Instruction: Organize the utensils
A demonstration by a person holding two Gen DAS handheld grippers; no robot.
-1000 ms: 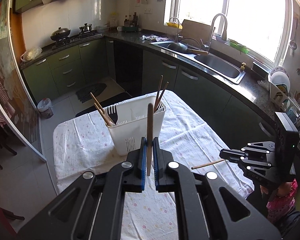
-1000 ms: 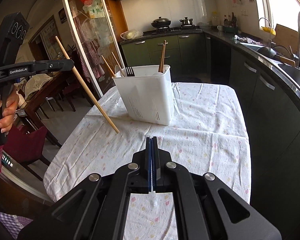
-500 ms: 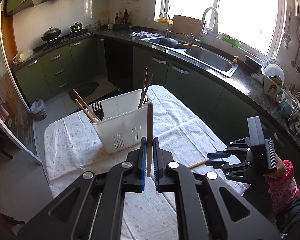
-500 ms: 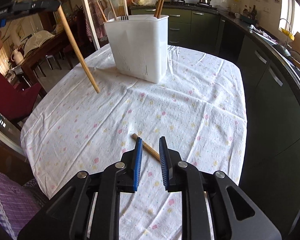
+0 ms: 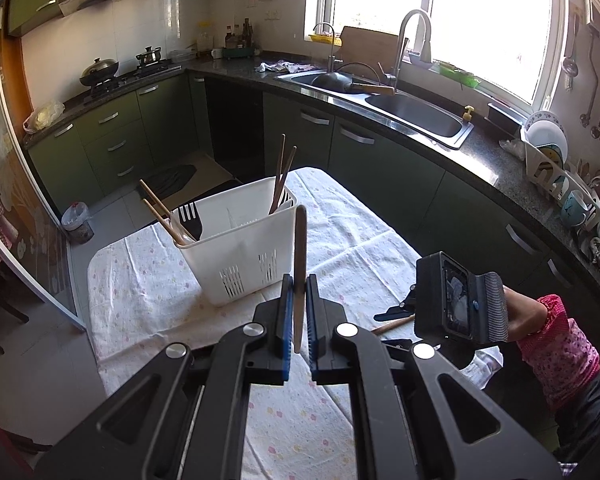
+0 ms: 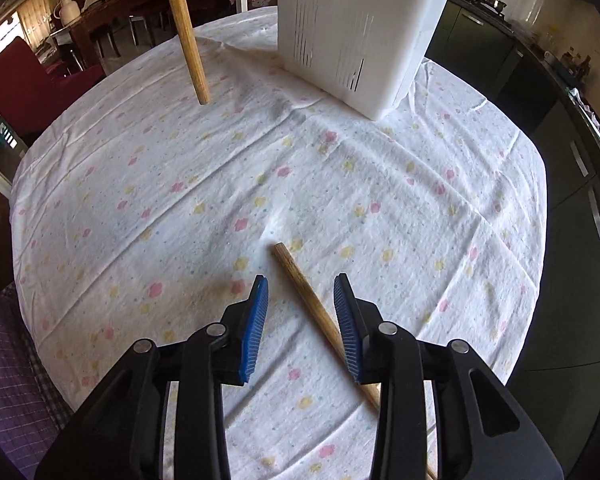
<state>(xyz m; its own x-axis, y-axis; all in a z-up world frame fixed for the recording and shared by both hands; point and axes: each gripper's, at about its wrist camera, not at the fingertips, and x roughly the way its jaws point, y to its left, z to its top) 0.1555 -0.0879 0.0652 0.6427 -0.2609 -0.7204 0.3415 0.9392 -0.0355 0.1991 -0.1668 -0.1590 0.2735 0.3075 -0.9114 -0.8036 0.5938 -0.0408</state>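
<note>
Your left gripper (image 5: 296, 308) pinches a wooden chopstick (image 5: 300, 256) upright, its long axis near vertical, tip hanging above the flowered tablecloth (image 6: 380, 184). The white utensil caddy (image 5: 240, 252) stands just beyond — chopsticks and a black fork (image 5: 190, 220) already lean inside. Only the right wrist view shows your right gripper (image 6: 301, 320) spread wide around a second chopstick (image 6: 312, 304) lying flat, pointing far-left — nothing blocks it.

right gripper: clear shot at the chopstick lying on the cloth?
Probably yes. The right gripper is open, its pads either side of the loose chopstick on the tablecloth, nothing between. The stick runs diagonally, close to the right pad, so the grip may land off-centre.
</note>
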